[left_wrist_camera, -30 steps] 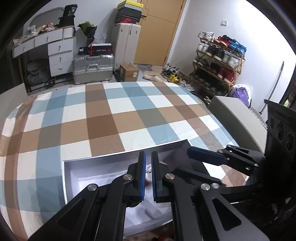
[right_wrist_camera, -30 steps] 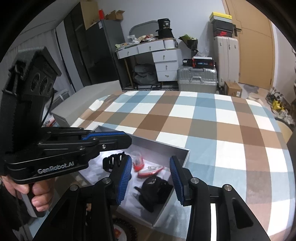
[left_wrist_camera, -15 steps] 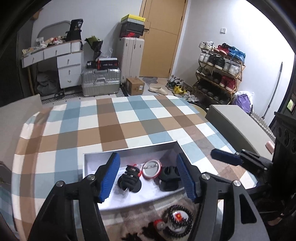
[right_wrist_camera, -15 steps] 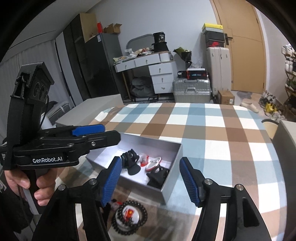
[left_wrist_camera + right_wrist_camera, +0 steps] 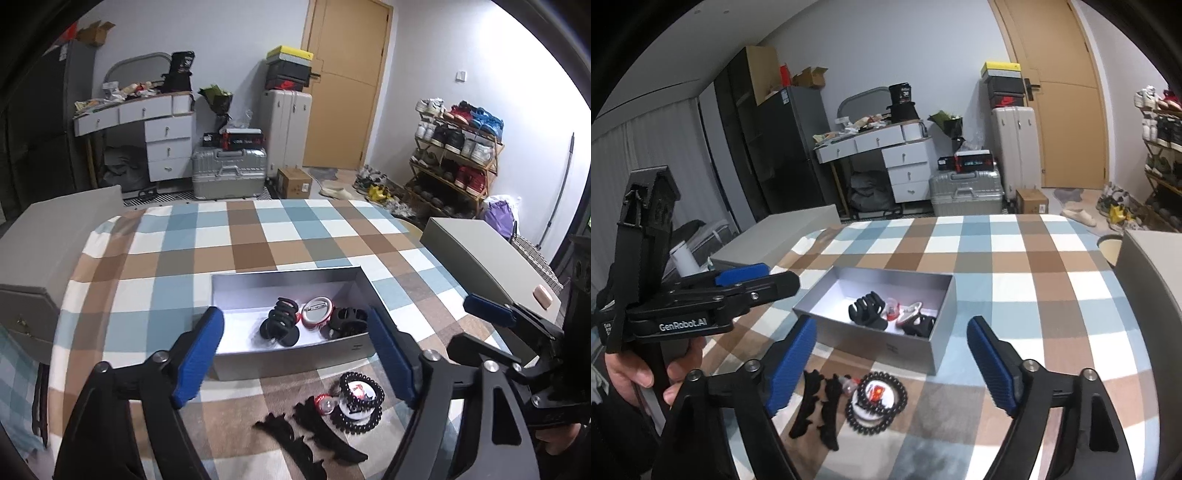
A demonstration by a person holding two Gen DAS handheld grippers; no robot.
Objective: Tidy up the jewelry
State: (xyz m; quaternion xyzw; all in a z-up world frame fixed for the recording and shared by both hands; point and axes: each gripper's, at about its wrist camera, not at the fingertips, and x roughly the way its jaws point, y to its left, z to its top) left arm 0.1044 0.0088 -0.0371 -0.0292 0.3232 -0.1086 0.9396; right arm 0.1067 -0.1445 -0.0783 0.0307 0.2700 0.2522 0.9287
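txt: "GenRobot.AI" | on: left hand-held gripper point(image 5: 759, 282) | else: unreadable

- Your left gripper point(image 5: 295, 354) tilts downward, its jaws opening with nothing between them.
- Your right gripper point(image 5: 892, 363) tilts downward too, jaws opening and empty.
- Your left hand point(image 5: 646, 373) grips its handle.

The bench point(image 5: 255, 236) is covered by a checked cloth; a grey box point(image 5: 295, 356), bead bracelets point(image 5: 360, 402) and black hair clips point(image 5: 310, 439) are laid near its near edge.
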